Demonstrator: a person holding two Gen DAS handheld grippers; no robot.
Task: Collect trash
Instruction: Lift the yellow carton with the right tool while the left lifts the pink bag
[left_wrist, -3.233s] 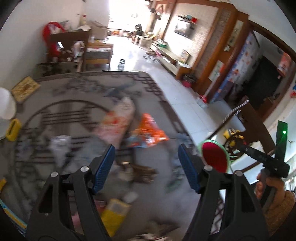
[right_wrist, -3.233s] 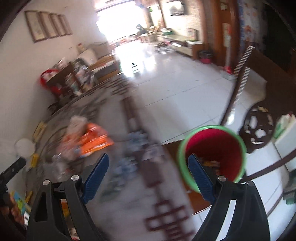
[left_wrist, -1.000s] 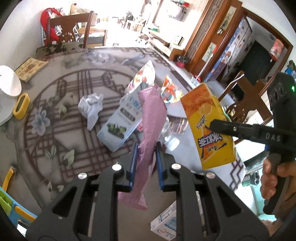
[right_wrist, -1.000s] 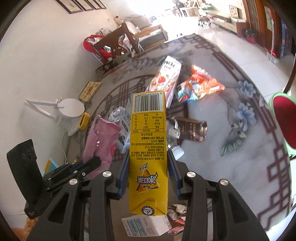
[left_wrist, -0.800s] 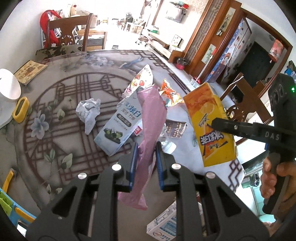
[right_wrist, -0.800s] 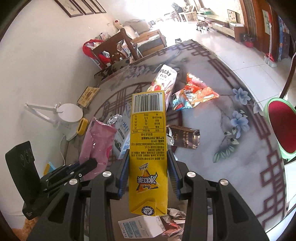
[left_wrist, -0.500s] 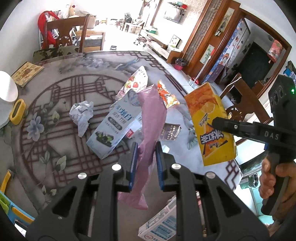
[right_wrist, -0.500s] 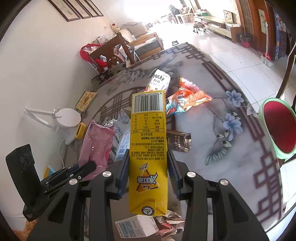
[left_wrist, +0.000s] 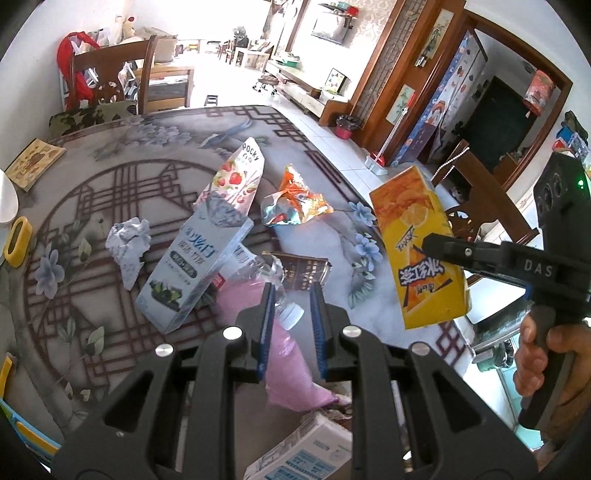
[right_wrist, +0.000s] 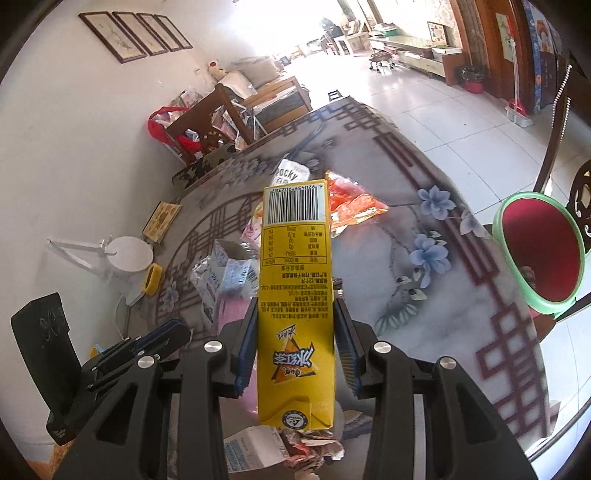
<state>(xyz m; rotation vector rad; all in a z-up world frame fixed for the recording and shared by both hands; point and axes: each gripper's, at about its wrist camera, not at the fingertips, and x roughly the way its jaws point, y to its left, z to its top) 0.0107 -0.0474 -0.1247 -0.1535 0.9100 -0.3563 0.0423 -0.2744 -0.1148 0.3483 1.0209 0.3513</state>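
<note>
Both hand-held grippers now lifted off bench (left_wrist: 110, 155) — left hand-held gripper (left_wrist: 291, 317) pinching pink bag (left_wrist: 288, 354), right hand-held gripper (right_wrist: 295, 343) clamping yellow carton (right_wrist: 295, 295); red bin (right_wrist: 543, 251) at bench edge — carry next.

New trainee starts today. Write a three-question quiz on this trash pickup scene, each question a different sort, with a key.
1. True or false: the right claw grips a yellow carton.
2. What does the left claw pinch? A) pink plastic bag B) crumpled paper C) Pocky box
3. Fill in: the red bin has a ____ rim.

Key: 1 true; 2 A; 3 green.
</note>
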